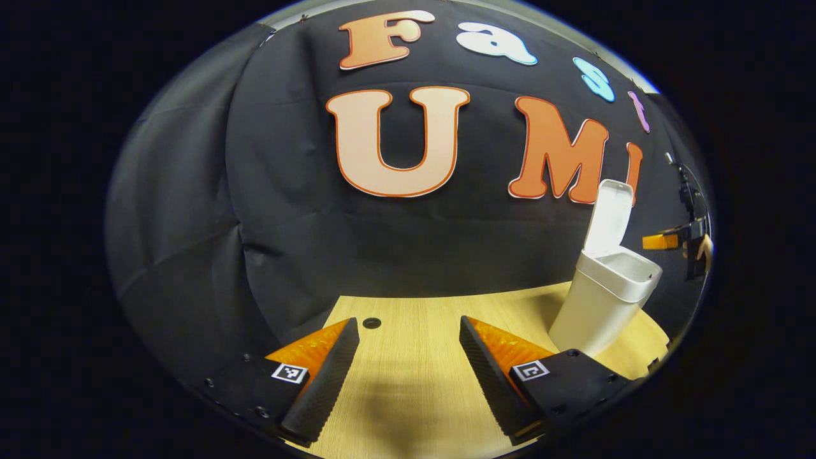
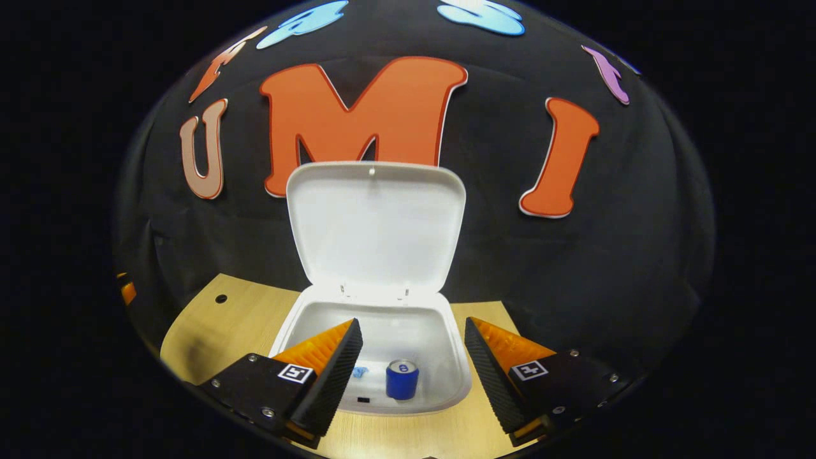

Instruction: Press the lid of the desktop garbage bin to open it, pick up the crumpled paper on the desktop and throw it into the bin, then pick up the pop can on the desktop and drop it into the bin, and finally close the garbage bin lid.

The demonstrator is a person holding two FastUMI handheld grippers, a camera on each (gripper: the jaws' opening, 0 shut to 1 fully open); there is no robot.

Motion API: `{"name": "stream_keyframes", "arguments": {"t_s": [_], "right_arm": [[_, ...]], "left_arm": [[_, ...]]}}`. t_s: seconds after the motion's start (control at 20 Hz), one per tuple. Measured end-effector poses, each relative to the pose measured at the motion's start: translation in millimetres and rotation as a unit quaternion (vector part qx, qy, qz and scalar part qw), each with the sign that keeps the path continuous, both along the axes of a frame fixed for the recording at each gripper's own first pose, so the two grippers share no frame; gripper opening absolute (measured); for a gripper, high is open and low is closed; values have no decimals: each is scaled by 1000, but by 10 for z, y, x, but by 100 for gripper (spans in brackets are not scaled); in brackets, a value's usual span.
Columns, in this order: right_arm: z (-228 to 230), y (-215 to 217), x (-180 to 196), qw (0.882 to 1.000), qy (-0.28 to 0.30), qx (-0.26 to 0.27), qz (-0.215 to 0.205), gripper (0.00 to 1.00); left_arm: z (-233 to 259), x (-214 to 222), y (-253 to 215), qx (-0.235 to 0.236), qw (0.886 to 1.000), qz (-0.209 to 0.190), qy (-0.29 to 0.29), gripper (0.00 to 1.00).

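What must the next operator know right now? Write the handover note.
Left hand-held gripper: open, empty, low over the table, bin to its right.
Right hand-held gripper: open, empty, above the bin's mouth.
Lid stands upright, open. Can stands inside the bin; a small blue scrap lies beside it, possibly the paper, too small to tell.
Done: lid opened, can dropped in.
Left: confirm the paper is in, then close the lid.
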State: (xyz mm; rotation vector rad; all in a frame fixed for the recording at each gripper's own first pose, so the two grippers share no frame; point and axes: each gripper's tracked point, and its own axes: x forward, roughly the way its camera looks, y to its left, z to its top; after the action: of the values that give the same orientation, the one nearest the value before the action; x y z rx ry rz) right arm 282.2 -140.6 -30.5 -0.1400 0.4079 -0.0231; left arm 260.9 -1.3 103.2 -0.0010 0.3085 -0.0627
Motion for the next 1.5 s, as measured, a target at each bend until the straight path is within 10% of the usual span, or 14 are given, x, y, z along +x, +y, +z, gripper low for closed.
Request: {"name": "stream_keyframes", "arguments": {"t_s": [0.3,0.65,1.5], "right_arm": [[1097,93,307,998,-52,-17,12,97],[1598,116,817,993,-66,93,-11,96],[1008,66,1273,996,14,83,-7,96]], "left_arm": [[11,-18,31,-3,1000,0,-3,100],[54,16,54,3,1000,0,-6,100],[-100,150,221,10,1000,21,13,100]]}}
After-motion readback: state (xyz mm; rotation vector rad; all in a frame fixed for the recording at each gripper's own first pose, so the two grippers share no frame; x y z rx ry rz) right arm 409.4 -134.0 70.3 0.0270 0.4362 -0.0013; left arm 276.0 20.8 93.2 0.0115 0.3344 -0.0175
